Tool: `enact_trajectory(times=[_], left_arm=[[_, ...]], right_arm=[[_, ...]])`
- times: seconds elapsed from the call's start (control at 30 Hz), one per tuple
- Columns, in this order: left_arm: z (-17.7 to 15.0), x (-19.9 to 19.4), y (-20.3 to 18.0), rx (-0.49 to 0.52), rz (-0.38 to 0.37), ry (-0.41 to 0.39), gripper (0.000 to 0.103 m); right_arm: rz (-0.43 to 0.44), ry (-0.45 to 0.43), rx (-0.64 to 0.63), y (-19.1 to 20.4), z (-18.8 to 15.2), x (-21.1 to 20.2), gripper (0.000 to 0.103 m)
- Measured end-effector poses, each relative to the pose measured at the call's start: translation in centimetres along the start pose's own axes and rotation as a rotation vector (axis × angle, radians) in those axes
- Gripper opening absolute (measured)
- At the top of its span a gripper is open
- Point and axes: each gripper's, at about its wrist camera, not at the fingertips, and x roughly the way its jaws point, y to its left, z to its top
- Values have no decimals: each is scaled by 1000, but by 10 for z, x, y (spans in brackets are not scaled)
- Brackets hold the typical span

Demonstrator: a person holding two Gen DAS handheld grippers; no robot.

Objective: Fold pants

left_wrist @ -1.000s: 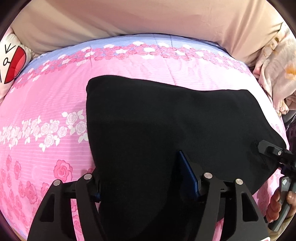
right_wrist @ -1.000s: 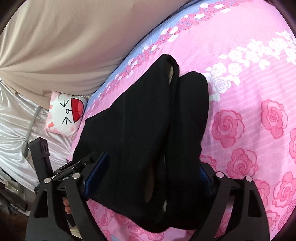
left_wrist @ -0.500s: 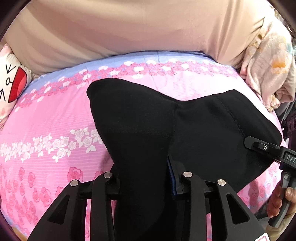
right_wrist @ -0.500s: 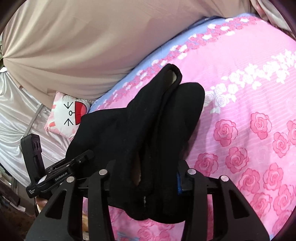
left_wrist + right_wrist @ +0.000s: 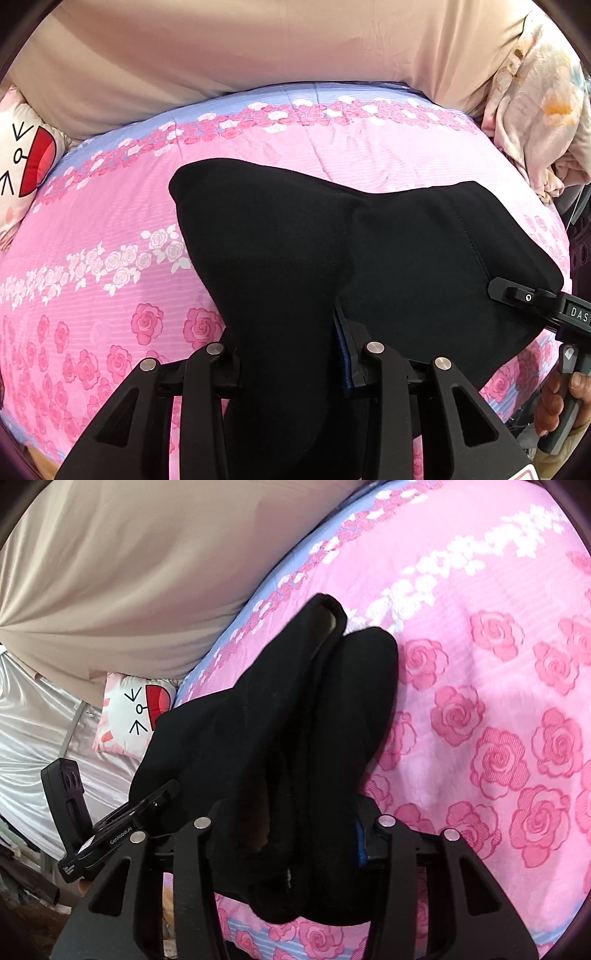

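Left wrist view: I see the black pants lying folded on the bed, whose pink cover is printed with roses. One gathered end rises off the cover into my left gripper, whose fingers are clenched on the bunched cloth. These fingers have closed within the last second. In the right wrist view, my right gripper grasps the other gathered end of the pants, cloth filling the gap between its fingers; its jaws have eased slightly wider, with the cloth between them. The far part of the garment rests on the bed. Beyond it hangs a beige curtain. A cartoon-face cushion sits at the bed's edge. A crumpled pale floral cloth lies at the opposite side.
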Motion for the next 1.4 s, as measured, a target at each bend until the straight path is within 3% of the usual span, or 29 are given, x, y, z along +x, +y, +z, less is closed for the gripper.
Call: enact_trajectory(times=[0.17, 0.4, 0.57, 0.73, 1.03, 1.2, 1.4], left_arm=[[-1, -3, 0, -5, -1, -1, 32], [2, -39, 4, -12, -51, -57, 32], [5, -79, 12, -29, -81, -140, 32], [16, -114, 13, -7, -55, -245, 32], [86, -129, 21, 40, 50, -403, 32], [134, -105, 36, 41, 92, -420, 32], [184, -57, 59, 27, 116, -377, 32]], right_arm=[[2, -7, -1, 4, -1, -4, 44], [41, -74, -104, 48, 4, -36, 42], [74, -124, -173, 79, 4, -59, 42], [104, -184, -265, 113, 14, -77, 42], [141, -296, -399, 164, 78, -63, 42], [138, -316, -424, 176, 126, -32, 42], [122, -307, -399, 164, 171, 22, 42]])
